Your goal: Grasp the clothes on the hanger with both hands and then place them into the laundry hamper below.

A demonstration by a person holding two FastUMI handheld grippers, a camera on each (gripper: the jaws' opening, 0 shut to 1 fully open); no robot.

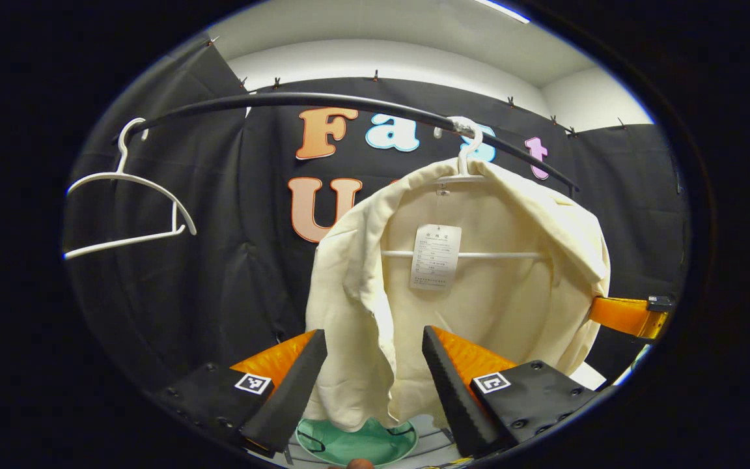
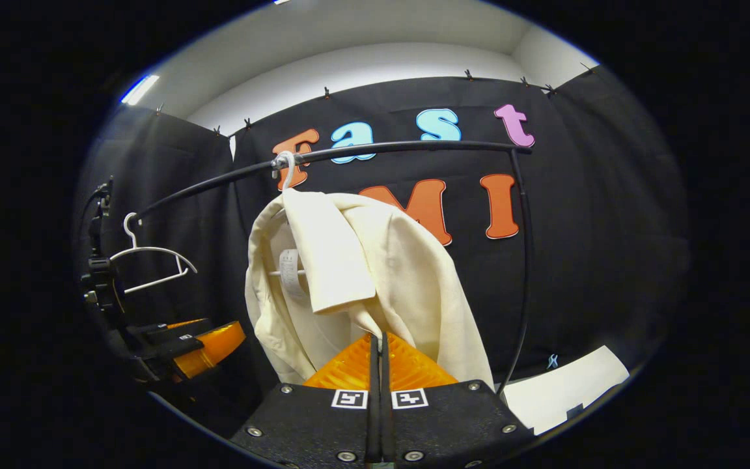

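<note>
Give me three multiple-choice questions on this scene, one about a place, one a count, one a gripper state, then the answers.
1. Where is the green laundry hamper?
A. Below the cream fabric garment
B. On the black metal rail
C. Beside the empty hanger

2. How many white plastic hangers are on the rail?
A. One
B. Two
C. Three

3. How are the left gripper's fingers?
A. Apart
B. Closed together
C. Clamping the rail

Answers: 1 A, hamper lies under the garment. 2 B, one empty, one carrying the garment, on the rail. 3 A, left gripper gapes around the hem.
</note>
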